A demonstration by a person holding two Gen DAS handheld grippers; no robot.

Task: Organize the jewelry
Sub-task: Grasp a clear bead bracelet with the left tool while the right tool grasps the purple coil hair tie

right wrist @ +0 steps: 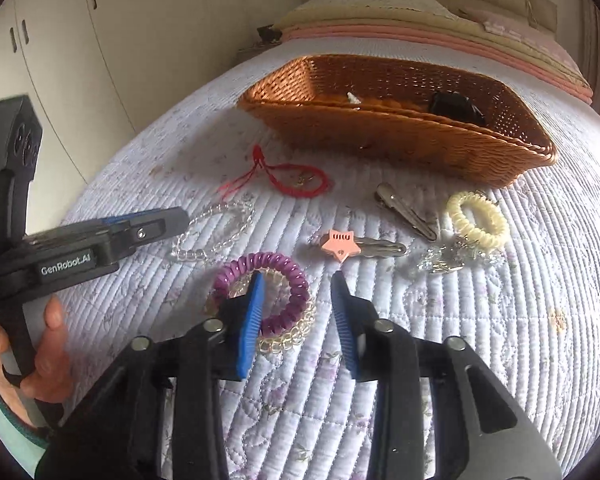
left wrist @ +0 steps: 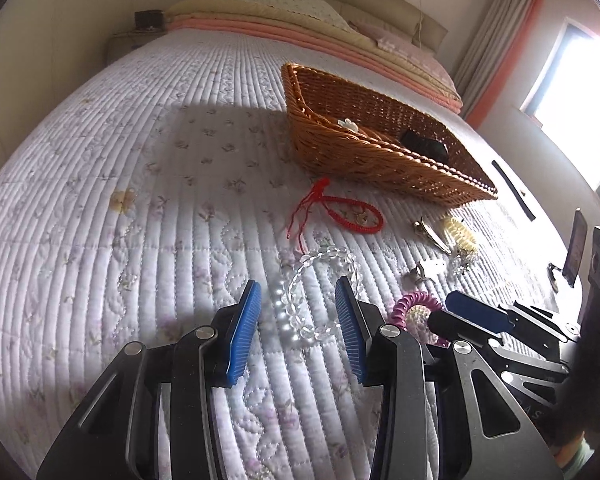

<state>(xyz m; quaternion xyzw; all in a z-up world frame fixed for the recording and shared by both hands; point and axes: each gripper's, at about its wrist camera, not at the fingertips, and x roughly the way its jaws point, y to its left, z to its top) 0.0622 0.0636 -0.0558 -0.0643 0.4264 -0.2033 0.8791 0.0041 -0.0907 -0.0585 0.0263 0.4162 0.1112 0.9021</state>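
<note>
On a quilted bed [left wrist: 140, 208], the left hand-held gripper [left wrist: 298, 312] stands apart astride the clear bead bracelet [left wrist: 320, 292]; the right hand-held gripper [right wrist: 296, 312] stands apart, one pad inside the purple coil tie [right wrist: 276, 280]. Beads look hard, slippery, likely draping, so pinch across one strand; the springy coil suits a rim pinch, and the wicker basket [right wrist: 400, 148] waits at twelve o'clock.

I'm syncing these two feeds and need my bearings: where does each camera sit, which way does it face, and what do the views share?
Left wrist view: on the left gripper, angled down over the quilted bed at the clear bead bracelet between its open fingers; the right gripper enters at right.
Right wrist view: on the right gripper, angled down at the purple coil hair tie; the left gripper and the hand holding it show at left.
Shared: wicker basket, red cord bracelet, both bracelets and ties.
</note>
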